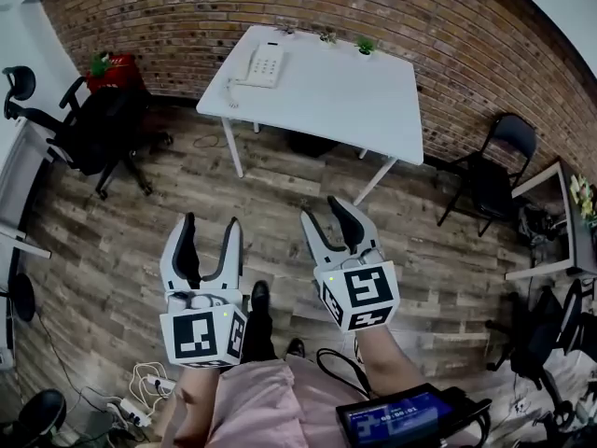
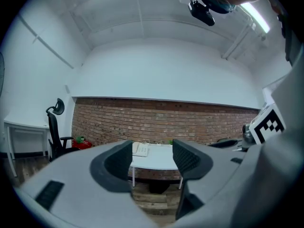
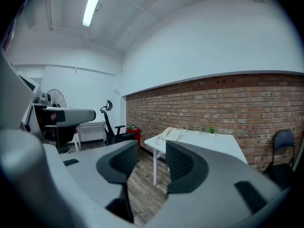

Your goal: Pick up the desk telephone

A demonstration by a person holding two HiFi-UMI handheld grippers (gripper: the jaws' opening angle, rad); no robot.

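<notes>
A white desk telephone lies at the far left of a white table by the brick wall. It also shows small and distant between the jaws in the left gripper view, the telephone, and on the table's near corner in the right gripper view, the telephone. My left gripper is held over the wooden floor well short of the table, open, nothing between its jaws. Beside it my right gripper is open and empty too.
A black office chair and a red box stand left of the table. A black folding chair stands to its right. Small green plants sit at the table's back edge. Cables and a power strip lie near my feet.
</notes>
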